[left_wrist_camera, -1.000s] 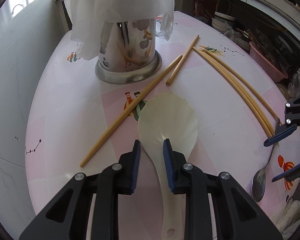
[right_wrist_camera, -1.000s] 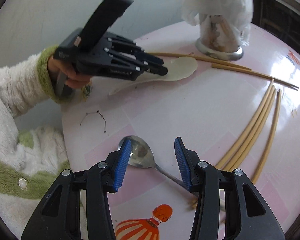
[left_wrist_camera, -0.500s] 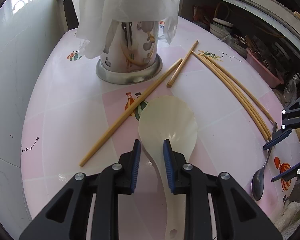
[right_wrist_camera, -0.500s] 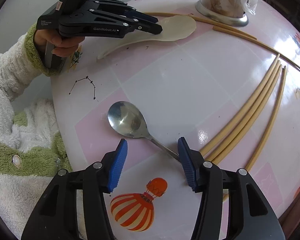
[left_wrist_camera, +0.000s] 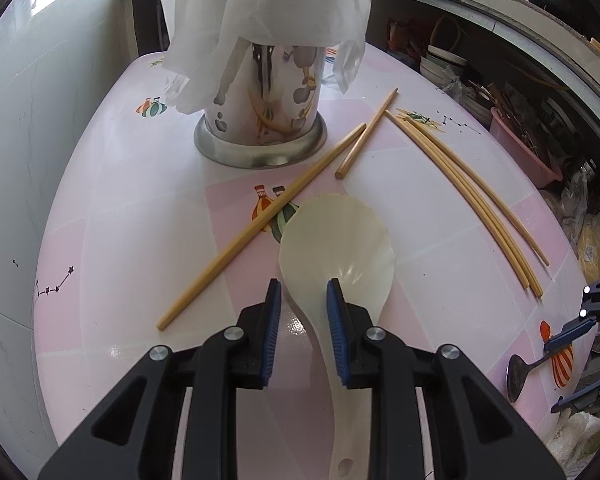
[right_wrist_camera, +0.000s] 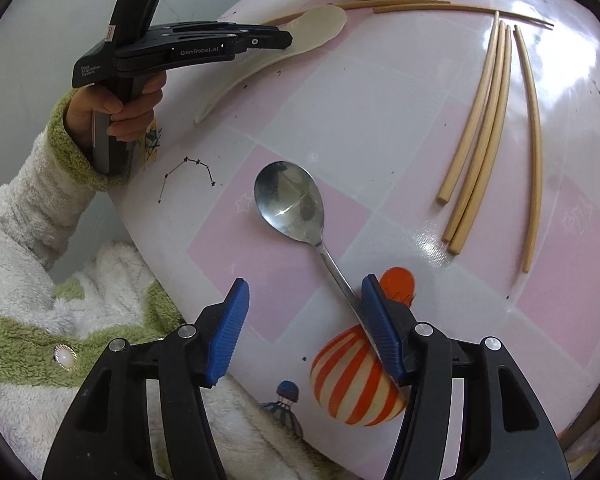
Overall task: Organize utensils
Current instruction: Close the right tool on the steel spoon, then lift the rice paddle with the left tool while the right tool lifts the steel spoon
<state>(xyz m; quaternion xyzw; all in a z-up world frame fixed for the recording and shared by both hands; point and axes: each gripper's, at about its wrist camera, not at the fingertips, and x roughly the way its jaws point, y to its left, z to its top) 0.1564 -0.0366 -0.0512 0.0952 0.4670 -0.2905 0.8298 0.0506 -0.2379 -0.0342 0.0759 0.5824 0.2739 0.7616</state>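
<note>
A cream rice paddle (left_wrist_camera: 336, 248) lies flat on the pink table (left_wrist_camera: 120, 220). My left gripper (left_wrist_camera: 303, 320) hovers over its neck, jaws narrowly apart, with a gap at the left pad. A metal spoon (right_wrist_camera: 290, 204) lies near the table's edge. Its handle runs between the jaws of my right gripper (right_wrist_camera: 305, 286), close to the right pad. Those jaws are opening and do not press on it. A steel utensil holder (left_wrist_camera: 264, 120) draped with a white bag (left_wrist_camera: 268, 8) stands at the back. Two thick chopsticks (left_wrist_camera: 260, 224) and several thin ones (right_wrist_camera: 484, 132) lie loose.
The table edge runs just below my right gripper, with a person's fluffy white and green sleeve (right_wrist_camera: 40, 200) beyond it. A white wall borders the table's left side. Cluttered shelves and a pink basin (left_wrist_camera: 520, 148) stand past the right side.
My right gripper has rolled and drawn back along the spoon, so the handle now sits between its jaws, which stand wider. The left gripper and the paddle have stayed put.
</note>
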